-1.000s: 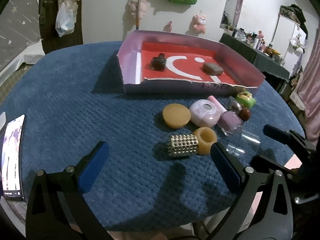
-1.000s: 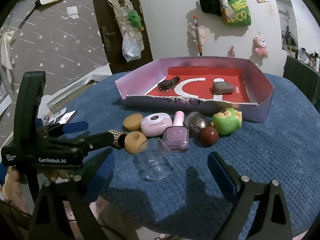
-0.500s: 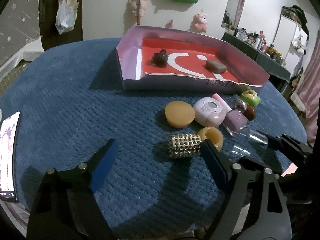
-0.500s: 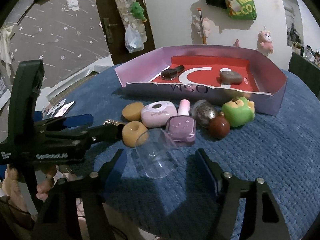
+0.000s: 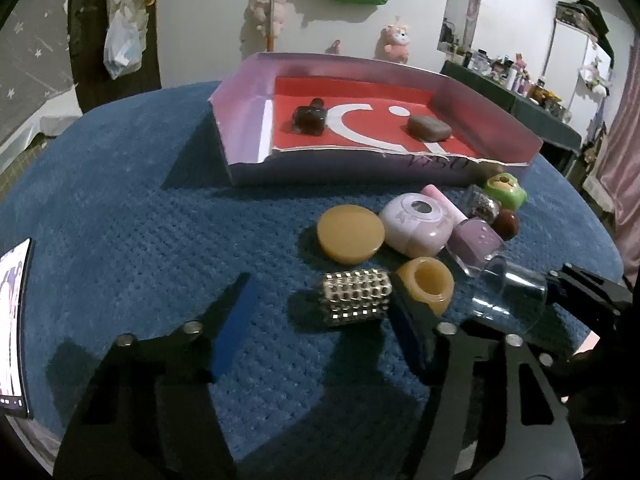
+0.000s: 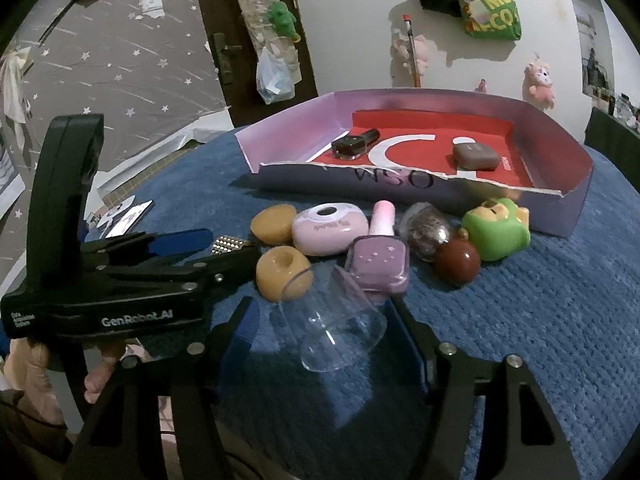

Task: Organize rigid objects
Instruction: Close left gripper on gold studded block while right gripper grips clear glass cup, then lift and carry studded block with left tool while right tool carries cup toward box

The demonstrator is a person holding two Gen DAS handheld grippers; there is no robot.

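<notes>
A studded silver cylinder (image 5: 356, 297) lies on the blue tablecloth between the fingers of my open left gripper (image 5: 320, 320), and shows behind that gripper's fingers in the right wrist view (image 6: 227, 245). A clear plastic cup (image 6: 332, 320) lies on its side between the fingers of my open right gripper (image 6: 328, 344); it also shows in the left wrist view (image 5: 508, 296). A pink-walled tray (image 5: 248, 136) with a red floor holds a dark bottle (image 5: 310, 117) and a brown case (image 5: 429, 127).
Several small things cluster before the tray: a tan disc (image 5: 350, 233), a tan ring (image 5: 427, 285), a pink round case (image 5: 416, 224), a purple bottle (image 6: 378, 264), a green toy (image 6: 496, 232), a red ball (image 6: 457, 262). A phone (image 5: 14, 324) lies at the left table edge.
Both grippers have moved forward and narrowed. The left fingers now flank the studded cylinder and the right fingers now flank the clear cup.
</notes>
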